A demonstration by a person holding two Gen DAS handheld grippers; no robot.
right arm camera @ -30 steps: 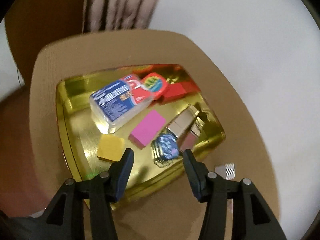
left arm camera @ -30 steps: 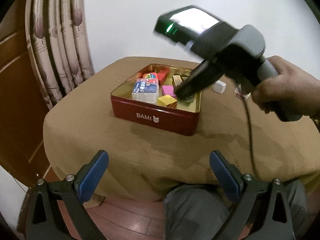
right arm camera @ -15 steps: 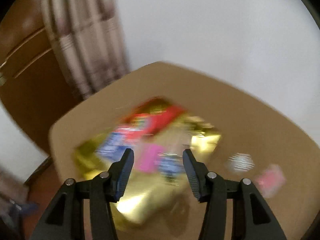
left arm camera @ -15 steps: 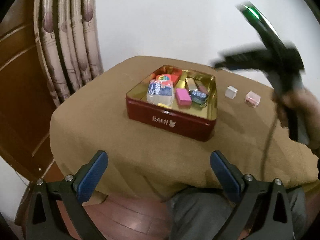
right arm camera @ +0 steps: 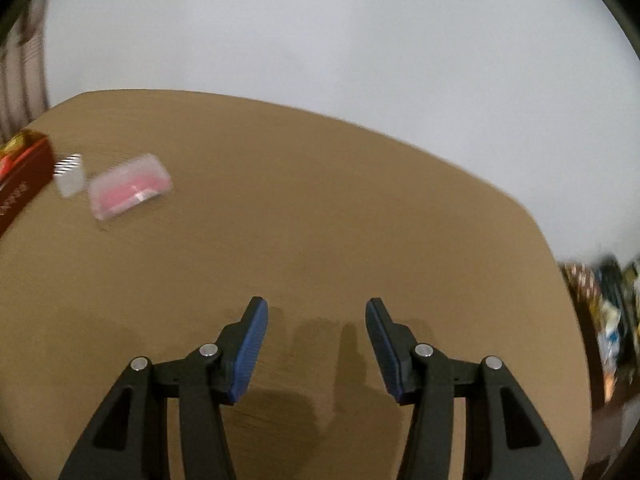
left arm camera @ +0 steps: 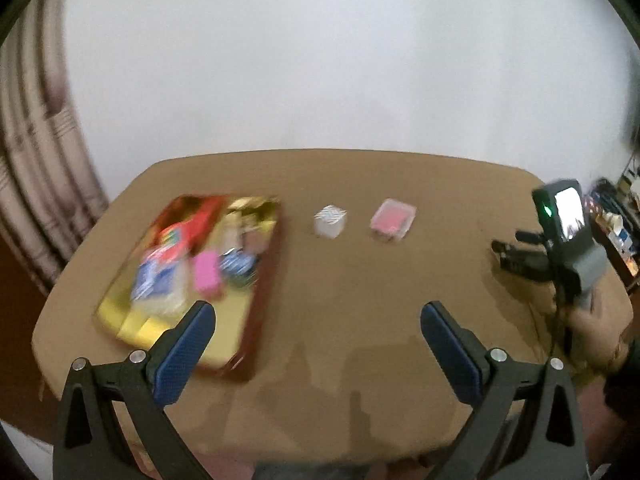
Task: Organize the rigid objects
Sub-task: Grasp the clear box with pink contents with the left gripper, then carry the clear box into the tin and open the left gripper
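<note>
- The left gripper (left arm camera: 316, 332) hangs over the near edge of the brown table (left arm camera: 360, 280), its blue-padded fingers (left arm camera: 184, 354) spread wide with nothing between them.
- The right gripper (right arm camera: 316, 344) sits low over the table's near right part, well to the right of the red tin; its jaws are parted and empty, and their shadows fall on the cloth just beneath.
- In the left wrist view the right gripper (left arm camera: 516, 256) shows at the table's right edge, far from the tin, with a lit screen and a green light on its body.
- The red tin (left arm camera: 262, 300) lies on the left of the table, its gold inside holding blurred things: a pink block (left arm camera: 206, 274), a blue-and-white pack (left arm camera: 158, 280), something red toward its far end, and a yellow piece (left arm camera: 140, 326) at its near end.
- Right of the tin's far corner, apart from it, stands a small white striped cube (left arm camera: 330, 221).
- Further right of the tin, just beside the cube, lies a clear case with pink inside (left arm camera: 392, 220); from the right wrist view the same case (right arm camera: 130, 190) lies next to the cube (right arm camera: 71, 176), which stands close to the tin's wall (right arm camera: 24, 184).
- Beyond the table is a plain white wall (left arm camera: 320, 60), and a curtain (left arm camera: 36, 160) hangs to the left of the tin.
</note>
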